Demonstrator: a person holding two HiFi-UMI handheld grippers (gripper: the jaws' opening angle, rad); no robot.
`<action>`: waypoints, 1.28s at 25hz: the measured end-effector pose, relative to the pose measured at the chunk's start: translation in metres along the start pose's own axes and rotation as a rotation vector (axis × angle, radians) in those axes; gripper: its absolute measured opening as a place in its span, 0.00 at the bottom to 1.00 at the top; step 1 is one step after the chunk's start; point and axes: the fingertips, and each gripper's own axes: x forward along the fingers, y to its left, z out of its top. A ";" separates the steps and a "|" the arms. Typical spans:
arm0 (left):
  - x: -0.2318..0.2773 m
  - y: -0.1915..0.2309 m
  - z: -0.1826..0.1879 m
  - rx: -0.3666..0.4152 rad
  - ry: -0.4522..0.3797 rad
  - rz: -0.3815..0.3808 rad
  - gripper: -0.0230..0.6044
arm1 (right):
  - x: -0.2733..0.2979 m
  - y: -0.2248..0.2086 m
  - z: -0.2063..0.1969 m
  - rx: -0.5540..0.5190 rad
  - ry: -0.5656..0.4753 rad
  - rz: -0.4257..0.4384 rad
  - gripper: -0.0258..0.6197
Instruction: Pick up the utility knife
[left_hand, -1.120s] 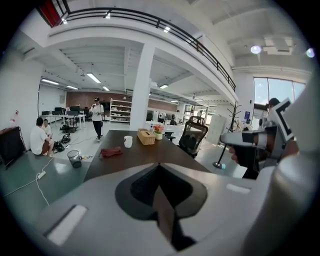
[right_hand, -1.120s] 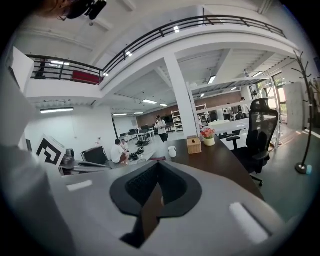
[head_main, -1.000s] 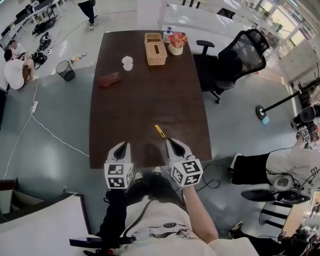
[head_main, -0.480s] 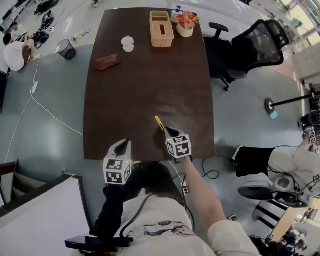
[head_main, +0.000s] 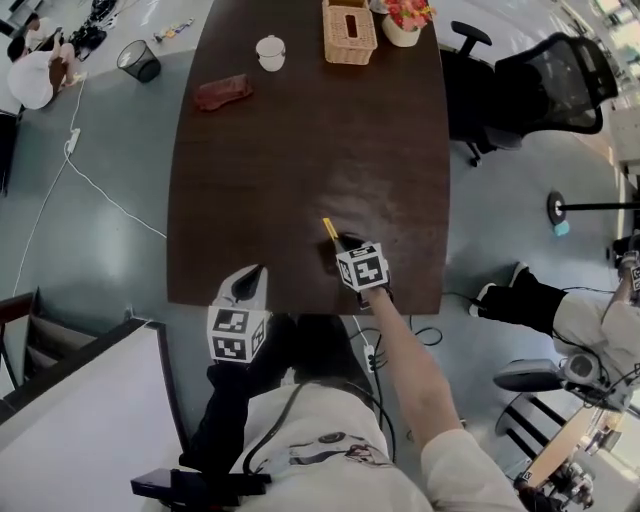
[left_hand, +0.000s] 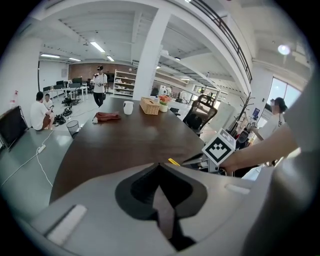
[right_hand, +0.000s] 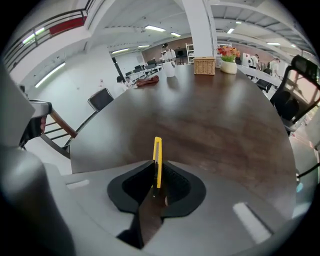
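Observation:
The utility knife (head_main: 327, 229) is slim and yellow and sits near the front edge of the dark brown table (head_main: 300, 150). My right gripper (head_main: 345, 244) is over its near end. In the right gripper view the knife (right_hand: 157, 160) stands between the jaws, which are shut on it, and its yellow end sticks out past them. I cannot tell whether it has left the tabletop. My left gripper (head_main: 250, 278) hangs at the table's front edge, left of the knife, shut and holding nothing. From the left gripper view (left_hand: 161, 167) the knife's yellow tip (left_hand: 173, 162) shows to the right.
At the table's far end stand a wicker box (head_main: 349, 19), a white cup (head_main: 270, 50), a flower pot (head_main: 405, 20) and a reddish cloth (head_main: 223, 91). A black office chair (head_main: 545, 85) is at the right. A bin (head_main: 139, 60) and a cable lie on the floor at the left.
My right gripper has moved forward over the knife and its jaws have come together around it. The left gripper stays at the table's edge. The head camera has tilted.

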 end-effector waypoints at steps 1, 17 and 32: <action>0.002 -0.001 0.001 -0.002 0.001 -0.004 0.03 | 0.002 0.001 -0.002 -0.001 0.011 0.009 0.12; 0.021 -0.002 0.000 -0.020 0.036 -0.026 0.03 | 0.007 0.018 -0.013 -0.168 0.062 -0.044 0.15; 0.019 -0.001 -0.003 -0.022 0.039 -0.033 0.03 | 0.003 0.000 -0.011 0.003 0.059 0.069 0.15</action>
